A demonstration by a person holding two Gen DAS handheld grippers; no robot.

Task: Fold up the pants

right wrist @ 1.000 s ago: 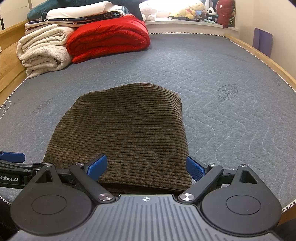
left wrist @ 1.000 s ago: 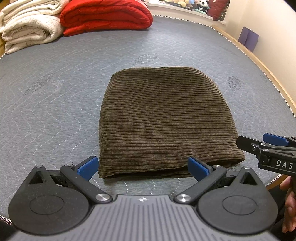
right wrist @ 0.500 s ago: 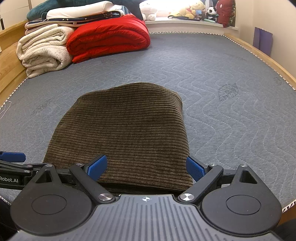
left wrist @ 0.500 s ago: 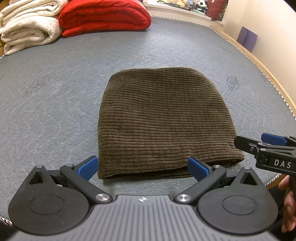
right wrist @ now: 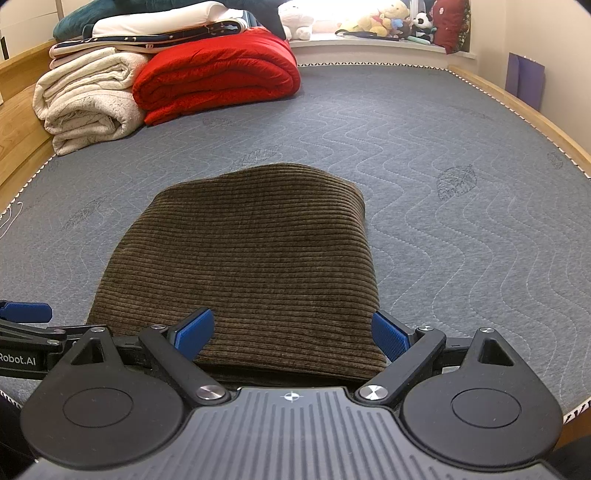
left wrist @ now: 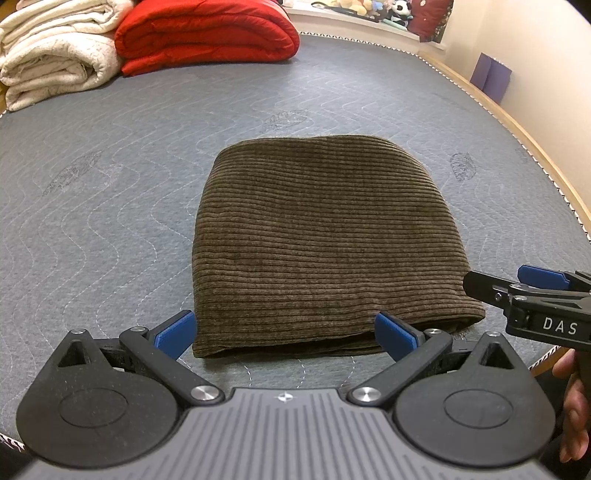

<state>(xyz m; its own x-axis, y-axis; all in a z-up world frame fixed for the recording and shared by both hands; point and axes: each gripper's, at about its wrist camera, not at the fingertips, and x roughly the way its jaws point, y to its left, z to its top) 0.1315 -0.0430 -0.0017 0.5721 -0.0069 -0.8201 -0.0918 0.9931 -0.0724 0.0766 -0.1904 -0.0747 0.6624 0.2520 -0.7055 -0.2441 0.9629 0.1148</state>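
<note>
Left wrist view takes in most of the grey quilted mattress [left wrist: 110, 221], with its wavy stitching and faint leaf prints, edged on the right by a wooden bed frame [left wrist: 532, 147]. At the far left end sit a rolled cream blanket [left wrist: 55, 70] and, touching it, a folded red duvet [left wrist: 207, 33]; in the right wrist view more bedding is stacked on the cream roll, and stuffed toys [right wrist: 388, 26] line the sill beyond the mattress.

On the near middle of the mattress lie the pants [left wrist: 325, 251], dark brown wide-rib corduroy, folded into a compact, roughly rectangular bundle. The ribs run crosswise. The far edge is a rounded fold, the side edges are fairly straight, and at the near edge the stacked layers show as a thin darker lip. The top surface lies flat and smooth.

Bare mattress surrounds the bundle on the left, right and far sides, widest toward the bedding; the near edge sits close to the mattress border.

Both tools are spread wide and grip nothing. The left gripper [left wrist: 284, 334] hangs just in front of the near edge, its blue pads flanking the bundle's left part. The right gripper [right wrist: 291, 332] sits low over the near right corner, one pad over the cloth and one at its right edge; whether it touches cannot be told. Each tool's tip shows at the side of the other's view.
</note>
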